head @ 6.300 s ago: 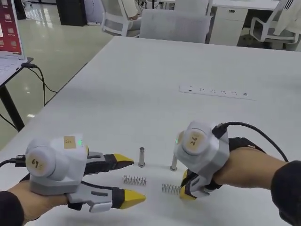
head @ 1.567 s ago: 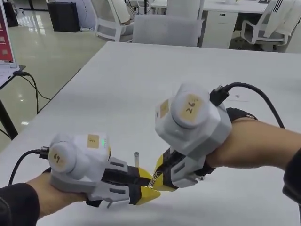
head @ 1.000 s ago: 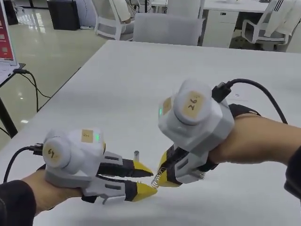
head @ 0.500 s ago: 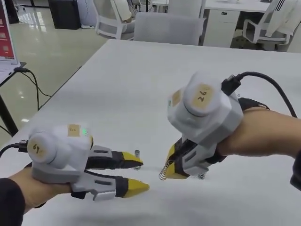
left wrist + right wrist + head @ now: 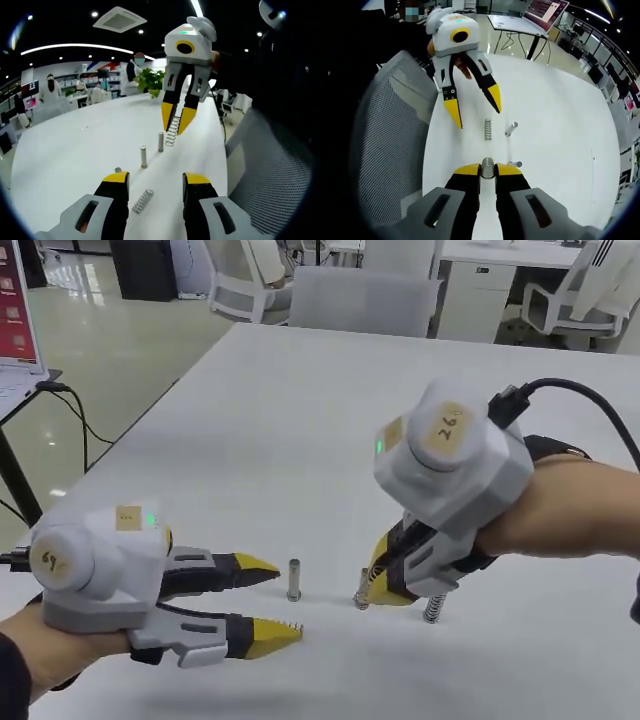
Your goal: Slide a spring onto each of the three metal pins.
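R gripper point(image 5: 383, 590) clenched on a spring point(image 5: 172, 131): thin steel coil, gripped nr its top end. Long axis slants down off the yellow tips, lower end just beside an upright pin point(image 5: 161, 142). From R's own cam it's end-on. L gripper point(image 5: 156, 177) released, jaws apart. 2nd spring point(image 5: 142, 201) lies flat on table point(image 5: 75, 145) nr its tips.
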`<control>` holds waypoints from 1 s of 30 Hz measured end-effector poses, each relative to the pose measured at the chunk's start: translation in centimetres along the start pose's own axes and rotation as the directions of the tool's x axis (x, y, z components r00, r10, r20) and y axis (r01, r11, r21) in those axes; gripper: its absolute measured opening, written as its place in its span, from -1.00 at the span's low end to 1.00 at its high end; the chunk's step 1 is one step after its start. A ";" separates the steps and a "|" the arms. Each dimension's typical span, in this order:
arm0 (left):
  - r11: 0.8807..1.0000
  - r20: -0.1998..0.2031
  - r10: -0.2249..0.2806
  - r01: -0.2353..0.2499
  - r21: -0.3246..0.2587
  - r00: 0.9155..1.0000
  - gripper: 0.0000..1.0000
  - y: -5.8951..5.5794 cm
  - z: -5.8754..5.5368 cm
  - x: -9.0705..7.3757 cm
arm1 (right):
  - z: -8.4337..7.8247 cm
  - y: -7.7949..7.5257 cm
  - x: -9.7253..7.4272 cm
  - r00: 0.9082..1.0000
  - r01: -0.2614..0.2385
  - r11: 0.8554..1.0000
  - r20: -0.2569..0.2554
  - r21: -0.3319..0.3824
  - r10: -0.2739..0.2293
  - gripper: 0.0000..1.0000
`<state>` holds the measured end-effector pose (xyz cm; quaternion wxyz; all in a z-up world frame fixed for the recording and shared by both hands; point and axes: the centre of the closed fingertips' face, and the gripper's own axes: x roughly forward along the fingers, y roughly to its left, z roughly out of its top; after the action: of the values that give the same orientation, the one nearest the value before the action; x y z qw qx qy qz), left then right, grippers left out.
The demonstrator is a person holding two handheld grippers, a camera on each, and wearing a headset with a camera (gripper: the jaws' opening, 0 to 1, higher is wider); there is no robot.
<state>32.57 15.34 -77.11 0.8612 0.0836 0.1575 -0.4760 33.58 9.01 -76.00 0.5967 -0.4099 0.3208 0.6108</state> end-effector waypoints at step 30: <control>0.998 0.002 0.057 -0.057 -0.028 0.998 -0.11 0.4 -1.2 0.1 | -1.1 -4.8 0.8 0.997 0.030 0.999 -0.070 0.013 -0.029 -0.84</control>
<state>32.74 15.88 -78.24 0.8757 0.0756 0.1604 -0.4490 38.51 8.76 -76.73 0.5969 -0.4315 0.3395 0.5851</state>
